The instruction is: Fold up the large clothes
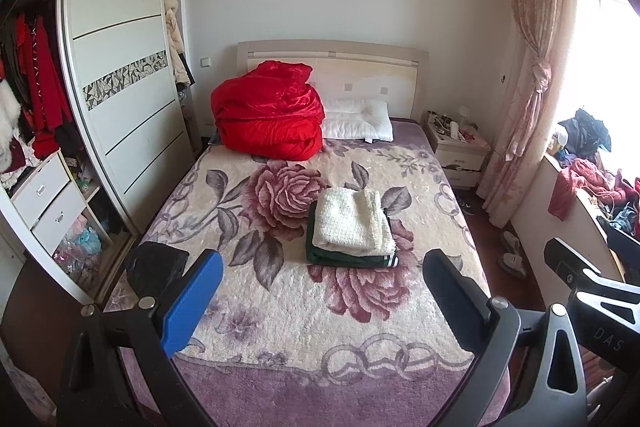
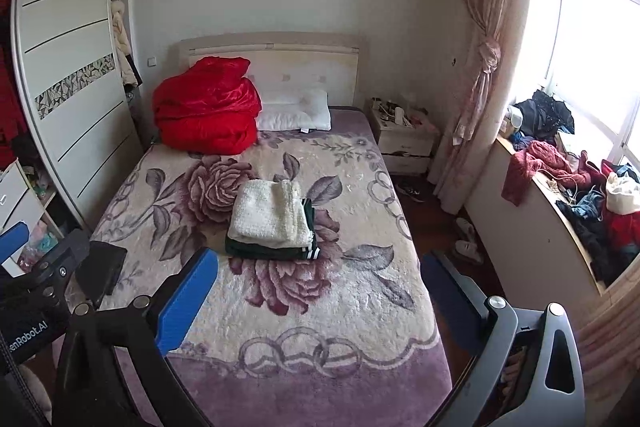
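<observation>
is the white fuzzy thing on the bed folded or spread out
Folded: the cream garment is a compact rectangle with layered edges, stacked on a folded dark green garment.

Both wrist cameras looked from the foot of the bed (image 1: 320, 327) toward the headboard (image 1: 332, 63), raised and tilted down, well back from the folded stack (image 1: 352, 227). The left view sat further left, taking in the wardrobe (image 1: 120, 67); the right view sat further right, taking in the window ledge (image 2: 560, 211). Both shared the bed, stack, red quilt (image 2: 208, 107), pillow (image 2: 296, 111), nightstand (image 2: 404, 143) and curtain (image 2: 480, 67). Each caught the other gripper at its edge.
</observation>
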